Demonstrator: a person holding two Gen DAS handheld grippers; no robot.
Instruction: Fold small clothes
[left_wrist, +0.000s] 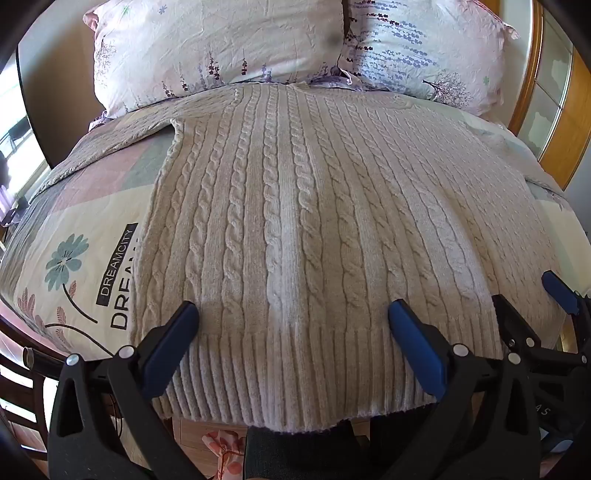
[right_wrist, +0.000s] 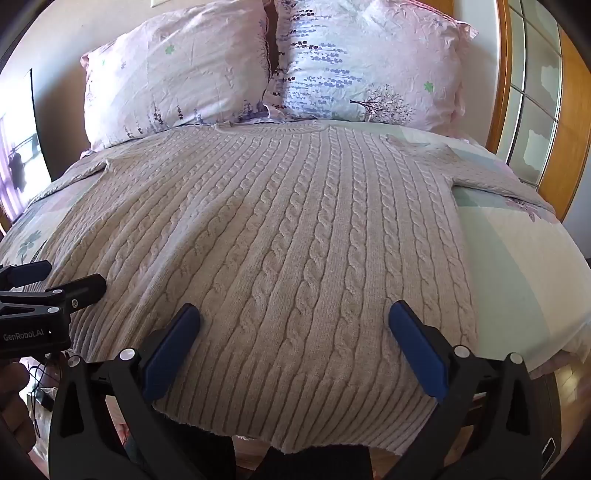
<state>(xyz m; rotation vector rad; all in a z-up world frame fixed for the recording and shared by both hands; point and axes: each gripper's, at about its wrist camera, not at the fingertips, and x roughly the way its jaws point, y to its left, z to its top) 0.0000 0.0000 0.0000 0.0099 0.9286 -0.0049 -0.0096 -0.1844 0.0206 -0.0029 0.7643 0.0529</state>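
Over on the left, the printed bedspread (left_wrist: 74, 258) shows a teal flower and the word DREAMCITY, and the cable-knit sweater (left_wrist: 295, 221) lies flat on top of it, spread front-up across the bed with its ribbed hem hanging over the near edge. One sleeve (left_wrist: 110, 147) stretches out to the left side. The left gripper (left_wrist: 293, 314) hovers at that hem, fingers (left_wrist: 177, 332) spread wide with the knit between them and nothing pinched. Moving along, the right gripper (left_wrist: 535, 295) sits just beside it at the hem's right corner; in its own view the right gripper (right_wrist: 293, 314) has its blue fingers (right_wrist: 417, 343) wide apart too, the fabric lying loose between them. There the left gripper (right_wrist: 66, 280) peeks in from the left edge. At the head of the bed, two floral pillows (right_wrist: 177, 81) stand side by side, touching the sweater's collar. On the far right, the other sleeve (right_wrist: 498, 177) runs out toward a wooden-framed window (right_wrist: 535, 92).
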